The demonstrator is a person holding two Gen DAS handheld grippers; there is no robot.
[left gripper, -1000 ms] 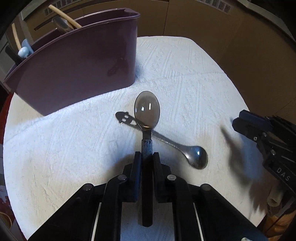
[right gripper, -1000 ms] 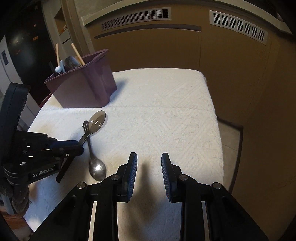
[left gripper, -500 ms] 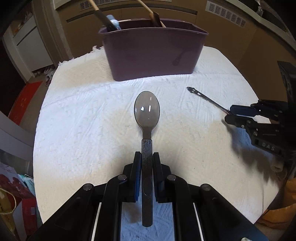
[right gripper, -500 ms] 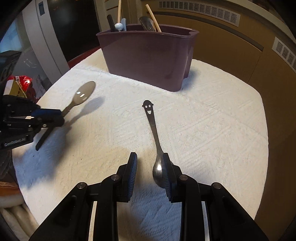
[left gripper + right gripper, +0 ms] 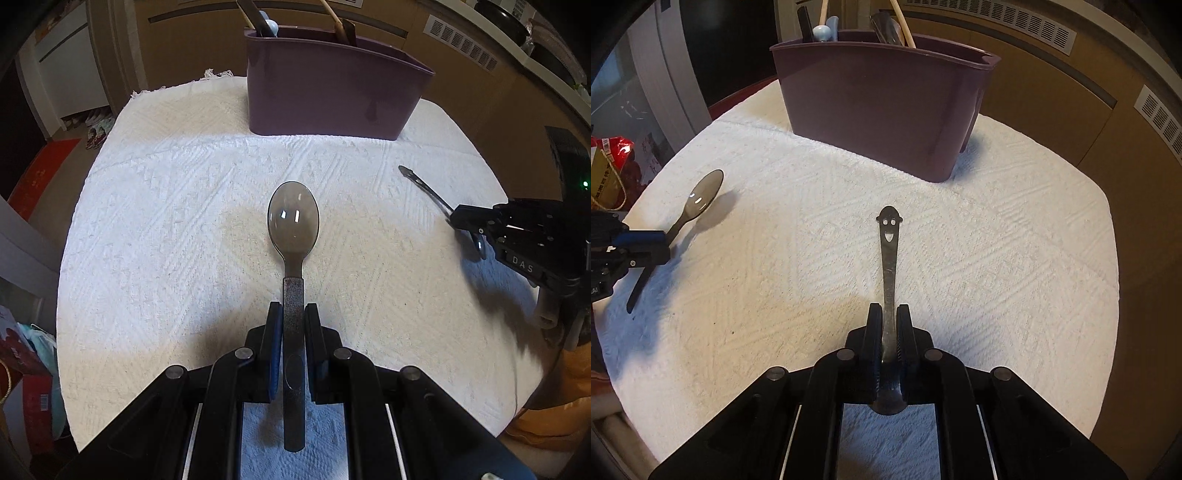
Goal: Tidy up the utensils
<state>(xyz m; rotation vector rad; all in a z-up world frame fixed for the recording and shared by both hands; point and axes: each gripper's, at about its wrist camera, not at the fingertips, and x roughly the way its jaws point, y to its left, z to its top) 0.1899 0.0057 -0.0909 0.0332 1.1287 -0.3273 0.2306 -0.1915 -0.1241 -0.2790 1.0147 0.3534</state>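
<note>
I hold the dark spoon [image 5: 293, 225] in the left tool [image 5: 293, 314]. The right tool [image 5: 888, 317] pinches the smiley spoon [image 5: 888, 251] near its bowl; it may pivot and miss the purple caddy [image 5: 879, 107].

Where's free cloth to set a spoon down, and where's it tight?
Free: the white cloth between the purple caddy and both grippers, including the stretch between the big spoon and the smiley-handled spoon. Crowded: the caddy's far-left end, where utensil handles stand.
</note>
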